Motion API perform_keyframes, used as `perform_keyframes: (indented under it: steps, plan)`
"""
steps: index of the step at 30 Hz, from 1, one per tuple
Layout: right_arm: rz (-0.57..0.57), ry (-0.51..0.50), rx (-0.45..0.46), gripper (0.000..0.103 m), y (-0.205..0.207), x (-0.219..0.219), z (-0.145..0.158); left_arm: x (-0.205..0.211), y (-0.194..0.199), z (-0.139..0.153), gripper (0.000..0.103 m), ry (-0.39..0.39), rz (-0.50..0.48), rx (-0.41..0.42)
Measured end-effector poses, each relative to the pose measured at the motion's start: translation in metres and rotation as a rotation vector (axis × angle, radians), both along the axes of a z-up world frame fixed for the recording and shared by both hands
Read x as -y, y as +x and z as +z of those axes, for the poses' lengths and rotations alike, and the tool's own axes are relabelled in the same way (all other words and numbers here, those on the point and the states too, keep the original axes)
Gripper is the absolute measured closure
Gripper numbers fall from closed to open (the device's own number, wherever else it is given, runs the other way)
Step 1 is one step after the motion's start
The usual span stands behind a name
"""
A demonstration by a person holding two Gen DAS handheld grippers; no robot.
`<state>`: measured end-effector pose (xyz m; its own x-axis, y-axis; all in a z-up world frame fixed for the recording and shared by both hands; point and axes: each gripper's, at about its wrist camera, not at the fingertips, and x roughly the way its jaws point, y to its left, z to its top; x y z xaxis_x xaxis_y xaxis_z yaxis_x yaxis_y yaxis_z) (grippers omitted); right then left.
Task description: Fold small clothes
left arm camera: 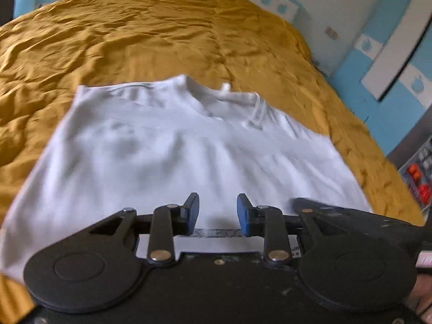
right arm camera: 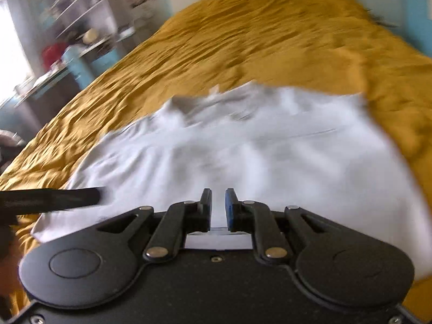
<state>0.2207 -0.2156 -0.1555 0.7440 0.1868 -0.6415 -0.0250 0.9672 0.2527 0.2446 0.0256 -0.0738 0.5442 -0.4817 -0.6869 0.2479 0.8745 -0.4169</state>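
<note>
A white T-shirt [left arm camera: 175,148] lies spread flat on a mustard-yellow bedspread [left arm camera: 135,32], its collar and neck tag on the far side. My left gripper [left arm camera: 218,208] hovers over the shirt's near hem, open, with a clear gap between its blue pads and nothing in it. The right wrist view shows the same shirt [right arm camera: 256,148] on the bedspread [right arm camera: 270,40]. My right gripper [right arm camera: 218,202] is over the near hem too, open by only a narrow slit, and the cloth looks flat below it. A dark finger of the left tool [right arm camera: 67,197] reaches in from the left.
The bed's right edge runs beside blue-and-white furniture [left arm camera: 391,54], with red items in a rack [left arm camera: 415,178] lower down. Left of the bed stand shelves and a cluttered desk [right arm camera: 67,40] near a bright window. Wide wrinkled bedspread stretches beyond the shirt.
</note>
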Motion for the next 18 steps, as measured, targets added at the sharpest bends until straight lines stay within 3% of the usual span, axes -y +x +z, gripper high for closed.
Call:
perform_keyframes:
  steps: [3,5,12,16,18]
  plan:
    - [0.023,-0.015,-0.036,0.094,0.011,-0.013,-0.014,0.014,0.015,-0.010,0.074,0.032,-0.045,-0.009]
    - [0.000,-0.009,-0.034,0.094,0.013,-0.001,-0.015,0.006,0.022,-0.016,0.074,0.089,-0.012,-0.012]
    - [-0.224,-0.036,-0.023,0.094,-0.009,0.095,-0.008,-0.073,0.040,-0.021,0.074,0.207,0.130,-0.023]
    - [-0.340,-0.032,-0.024,0.094,-0.027,0.140,-0.009,-0.106,0.043,-0.031,0.075,0.158,0.174,-0.067]
    - [-0.364,-0.041,-0.040,0.095,-0.029,0.149,-0.017,-0.106,0.042,-0.037,0.074,0.202,0.178,-0.047]
